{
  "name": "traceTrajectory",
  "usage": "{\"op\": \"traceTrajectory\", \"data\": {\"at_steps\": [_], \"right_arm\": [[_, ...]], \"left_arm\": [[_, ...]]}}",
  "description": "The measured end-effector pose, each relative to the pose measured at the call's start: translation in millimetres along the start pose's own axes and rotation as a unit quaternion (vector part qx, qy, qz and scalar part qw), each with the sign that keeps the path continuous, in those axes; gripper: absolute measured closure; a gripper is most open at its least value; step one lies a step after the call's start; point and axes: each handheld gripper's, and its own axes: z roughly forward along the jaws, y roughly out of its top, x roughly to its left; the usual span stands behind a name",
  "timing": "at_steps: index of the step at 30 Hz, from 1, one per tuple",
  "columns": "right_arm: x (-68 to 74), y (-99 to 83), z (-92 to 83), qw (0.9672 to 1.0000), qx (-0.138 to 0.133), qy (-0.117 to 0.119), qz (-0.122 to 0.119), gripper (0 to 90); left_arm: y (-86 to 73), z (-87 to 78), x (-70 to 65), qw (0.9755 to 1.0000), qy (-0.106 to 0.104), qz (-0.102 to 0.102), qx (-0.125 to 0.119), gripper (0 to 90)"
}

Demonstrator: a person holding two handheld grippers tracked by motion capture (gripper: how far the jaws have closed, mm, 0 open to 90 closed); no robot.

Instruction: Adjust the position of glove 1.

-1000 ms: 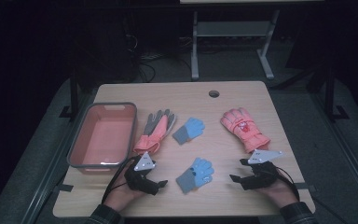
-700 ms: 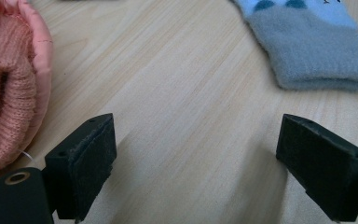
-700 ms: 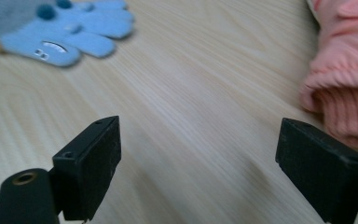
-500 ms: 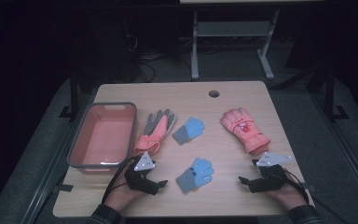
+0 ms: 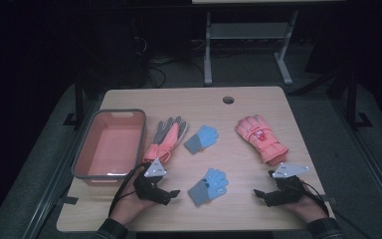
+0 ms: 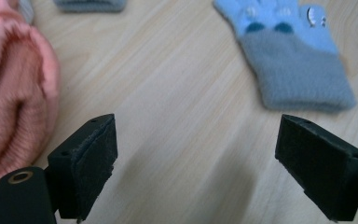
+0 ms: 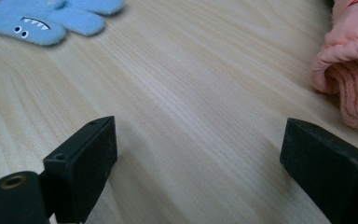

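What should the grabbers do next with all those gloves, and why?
Probably the left gripper should slide forward to the near blue glove and close on its grey cuff. Its jaws stand open with nothing between them, the cuff lies just ahead, and the pink bin sits on that side.

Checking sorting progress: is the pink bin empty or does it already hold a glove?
Empty. The high view shows the pink bin with a bare floor inside; all four gloves lie on the table beside it.
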Motion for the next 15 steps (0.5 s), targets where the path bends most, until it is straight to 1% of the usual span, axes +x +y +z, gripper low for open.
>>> {"op": "traceTrajectory", "data": {"at_steps": [3, 5, 8, 11, 15], "right_arm": [[0.0, 0.0, 0.0, 1.0, 0.0, 0.0, 0.0, 10.3], [0.0, 0.0, 0.0, 1.0, 0.0, 0.0, 0.0, 10.3], [0.0, 0.0, 0.0, 1.0, 0.0, 0.0, 0.0, 10.3], [0.1, 0.0, -0.1, 1.0, 0.0, 0.0, 0.0, 10.3], [0.1, 0.0, -0.1, 1.0, 0.0, 0.0, 0.001, 10.3]], "left_arm": [[8.7, -0.9, -2.1, 1.0, -0.004, 0.0, 0.008, 12.9], [15.6, -0.6, -2.8, 0.9999, -0.013, -0.001, 0.008, 12.9], [25.9, 2.1, -4.4, 0.9999, -0.012, 0.0, 0.009, 13.1], [37.3, 4.9, -3.3, 0.9999, -0.008, -0.005, 0.011, 13.4], [51.9, 9.6, 2.3, 0.9999, -0.005, 0.001, 0.01, 14.2]]}}
